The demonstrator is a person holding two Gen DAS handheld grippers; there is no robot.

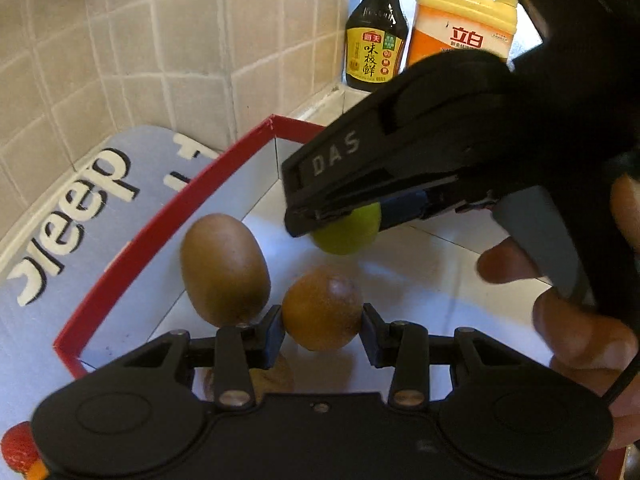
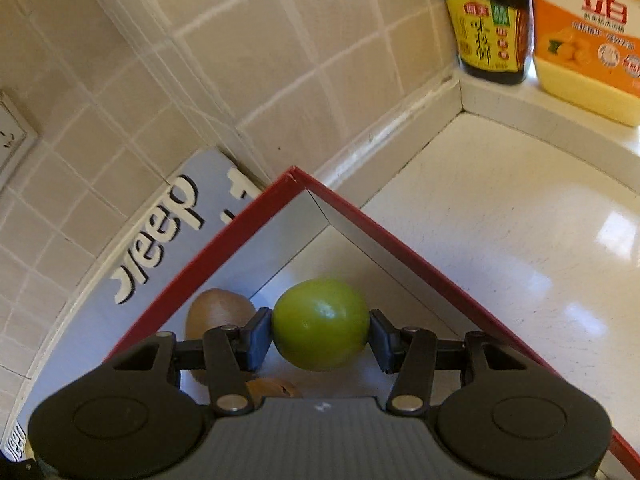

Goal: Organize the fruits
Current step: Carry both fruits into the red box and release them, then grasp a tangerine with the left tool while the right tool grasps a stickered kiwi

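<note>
Nearest my left camera, the left gripper (image 1: 322, 322) is pinching a small brown kiwi (image 1: 322, 307) between its blue pads, holding it inside the red-rimmed box (image 1: 132, 248). I am keeping that squeeze light, since the skin looks soft.

Just left of it, a larger kiwi (image 1: 224, 270) is lying on the white box floor near the left wall, and a third one is peeking out beneath the fingers. Outside the box, at the far left, a grey mat (image 1: 80, 208) with white lettering is running along the tiled wall.

Moving right, the right gripper (image 2: 321, 334) is clamping a green lime (image 2: 321, 324) across its middle, hovering low over the box's back corner. I cannot tell whether the lime is touching the floor yet.

To do this well, I am judging that each fruit should go onto bare floor: the lime into the open corner, the small kiwi beside its larger neighbour, lowered until they rest before the pads spread, so nothing rolls. The two tools are crowding each other, so I am planning to release one at a time.

Far right, a dark sauce bottle (image 2: 490, 20) and a yellow detergent jug (image 2: 588, 40) are standing on the ledge.
</note>
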